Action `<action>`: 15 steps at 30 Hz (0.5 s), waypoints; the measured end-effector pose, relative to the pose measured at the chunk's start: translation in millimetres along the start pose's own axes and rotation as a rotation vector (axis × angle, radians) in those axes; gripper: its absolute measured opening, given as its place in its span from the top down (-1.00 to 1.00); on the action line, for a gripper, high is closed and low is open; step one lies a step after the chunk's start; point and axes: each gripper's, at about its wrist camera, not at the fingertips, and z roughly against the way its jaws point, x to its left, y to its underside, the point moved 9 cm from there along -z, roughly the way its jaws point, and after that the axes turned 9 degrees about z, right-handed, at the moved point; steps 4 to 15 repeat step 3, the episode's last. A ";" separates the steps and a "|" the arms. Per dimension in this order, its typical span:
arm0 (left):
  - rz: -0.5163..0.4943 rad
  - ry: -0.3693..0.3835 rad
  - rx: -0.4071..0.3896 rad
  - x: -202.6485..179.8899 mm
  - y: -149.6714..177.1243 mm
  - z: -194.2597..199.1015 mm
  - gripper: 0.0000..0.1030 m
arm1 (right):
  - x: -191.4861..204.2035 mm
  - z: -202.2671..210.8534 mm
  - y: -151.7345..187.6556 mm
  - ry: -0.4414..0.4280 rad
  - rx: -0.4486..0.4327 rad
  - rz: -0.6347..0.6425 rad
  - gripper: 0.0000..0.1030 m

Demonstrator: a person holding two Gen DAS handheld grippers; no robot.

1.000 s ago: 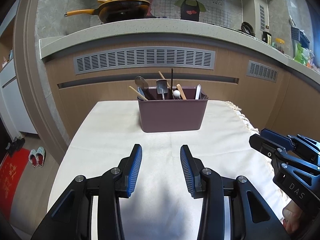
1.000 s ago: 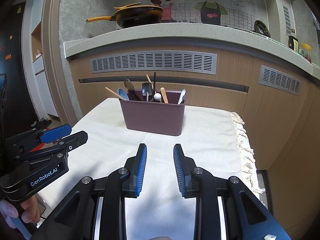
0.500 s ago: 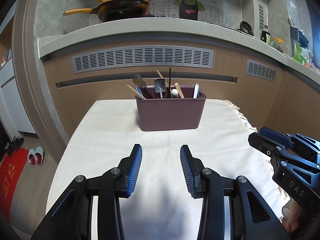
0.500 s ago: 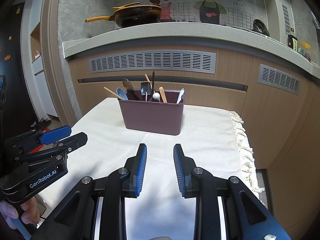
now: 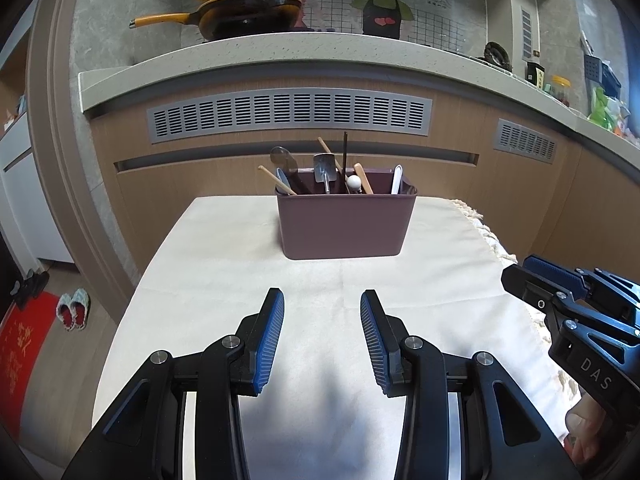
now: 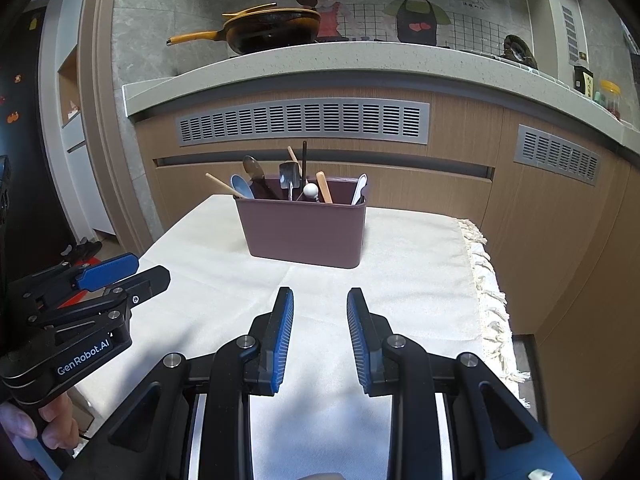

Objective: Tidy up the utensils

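Note:
A maroon utensil holder [image 5: 344, 226] stands at the far middle of the table; it also shows in the right wrist view [image 6: 304, 234]. Several utensils [image 5: 326, 172] stick up from it: spoons, wooden sticks, a small metal spade, a white spoon [image 6: 359, 190]. My left gripper [image 5: 322, 308] is open and empty over the cloth, well short of the holder. My right gripper [image 6: 320, 304] is open and empty too, beside the left one. Each gripper shows in the other's view: the right at the right edge [image 5: 568, 300], the left at the left edge [image 6: 108, 276].
A cream tablecloth [image 5: 224, 264] with a fringed right edge [image 6: 486, 280] covers the table. A wooden counter front with grey vents [image 5: 288, 114] rises just behind. A yellow-handled pan [image 5: 240, 12] sits on the counter. Slippers [image 5: 72, 310] lie on the floor at left.
Both grippers have drifted slightly, so the holder sits a little higher and farther in view. Jaws stay open; nothing was taken hold of.

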 end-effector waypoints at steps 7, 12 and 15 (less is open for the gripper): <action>0.000 -0.003 0.000 0.7 0.6 0.6 0.21 | -0.1 -0.9 0.1 0.003 0.002 -0.005 0.49; 0.000 -0.003 0.000 0.7 0.6 0.6 0.21 | -0.1 -0.9 0.1 0.003 0.002 -0.005 0.49; 0.000 -0.003 0.000 0.7 0.6 0.6 0.21 | -0.1 -0.9 0.1 0.003 0.002 -0.005 0.49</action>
